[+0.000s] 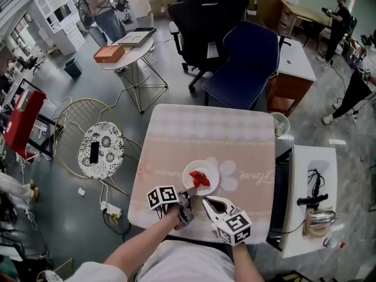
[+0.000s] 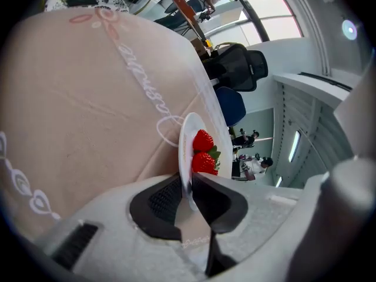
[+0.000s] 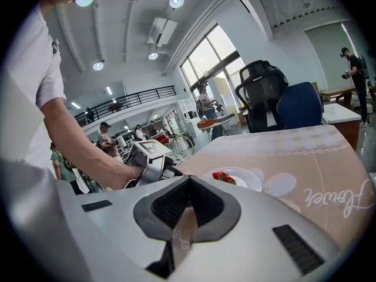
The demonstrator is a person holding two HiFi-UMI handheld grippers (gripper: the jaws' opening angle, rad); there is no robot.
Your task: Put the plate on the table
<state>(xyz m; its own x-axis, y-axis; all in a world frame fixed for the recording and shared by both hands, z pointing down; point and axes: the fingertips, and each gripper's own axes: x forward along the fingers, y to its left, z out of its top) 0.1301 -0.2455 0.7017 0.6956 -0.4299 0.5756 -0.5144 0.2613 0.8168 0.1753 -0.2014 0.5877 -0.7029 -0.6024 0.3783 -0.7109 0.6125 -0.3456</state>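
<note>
A white plate [image 1: 202,177] with strawberries [image 1: 200,178] lies low on the pink-clothed table [image 1: 211,134], near its front edge. My left gripper [image 1: 189,191] is shut on the plate's near rim. In the left gripper view the plate's rim [image 2: 187,157] runs between the jaws, and the strawberries [image 2: 203,153] sit just beyond them. My right gripper [image 1: 206,200] is shut with nothing in it, just right of the left one and in front of the plate. The right gripper view shows the plate [image 3: 238,178] on the cloth and the left gripper [image 3: 150,162] beside it.
A blue chair [image 1: 249,63] and a black chair [image 1: 205,16] stand past the table's far edge. A white side cabinet [image 1: 311,198] is at the right. A wire chair [image 1: 100,148] with a phone on it is at the left.
</note>
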